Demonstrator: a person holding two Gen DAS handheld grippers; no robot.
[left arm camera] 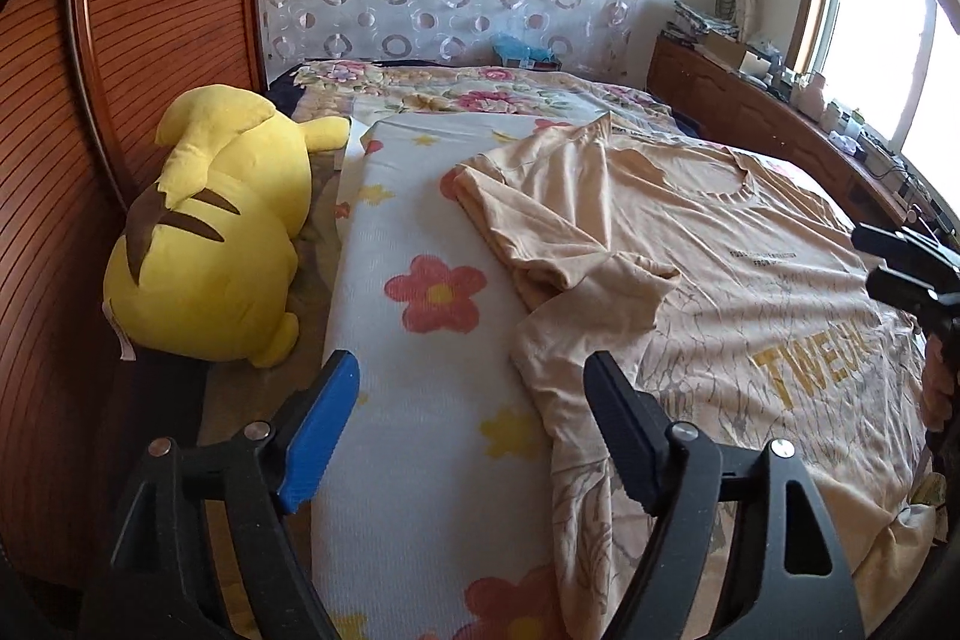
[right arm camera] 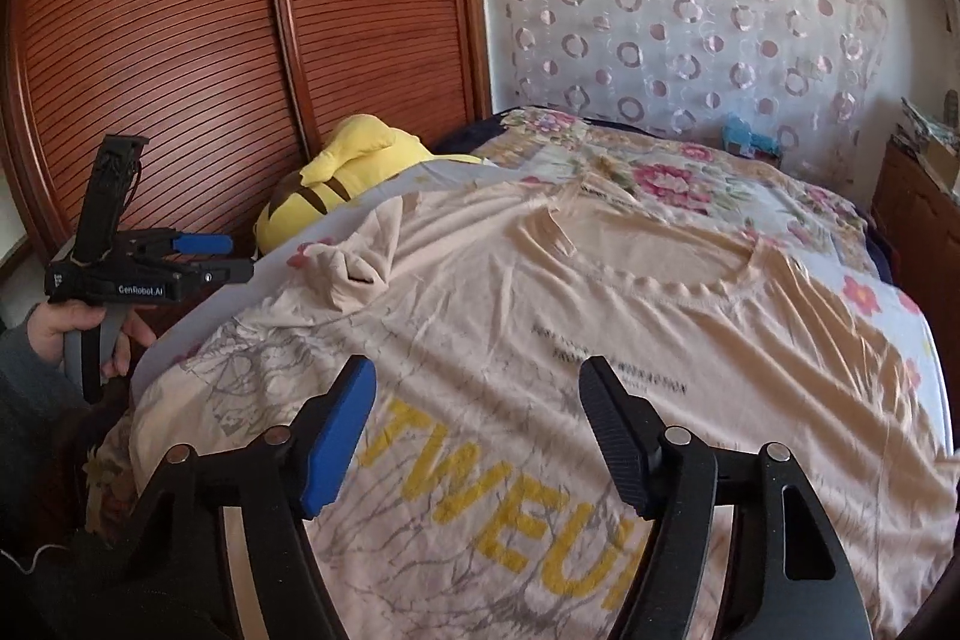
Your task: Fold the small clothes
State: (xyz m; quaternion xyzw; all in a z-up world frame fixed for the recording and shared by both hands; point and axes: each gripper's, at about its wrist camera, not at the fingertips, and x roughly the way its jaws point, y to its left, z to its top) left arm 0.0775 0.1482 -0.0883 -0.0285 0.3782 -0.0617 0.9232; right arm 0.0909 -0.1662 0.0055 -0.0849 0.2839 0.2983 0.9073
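Peach T-shirt [right arm camera: 600, 316] lies flat on the bed [left arm camera: 420, 280]; my left tool [left arm camera: 471, 388] and right tool [right arm camera: 477, 394] both gape wide, holding nothing

Items counted: one peach T-shirt [left arm camera: 690, 250] printed with yellow lettering, spread on one bed [left arm camera: 540, 85]. One white flower-print mat [left arm camera: 414, 340] beneath it. One yellow plush toy [left arm camera: 222, 232] beside the wardrobe. Two handheld grippers: left gripper [left arm camera: 471, 430], right gripper [right arm camera: 477, 436].
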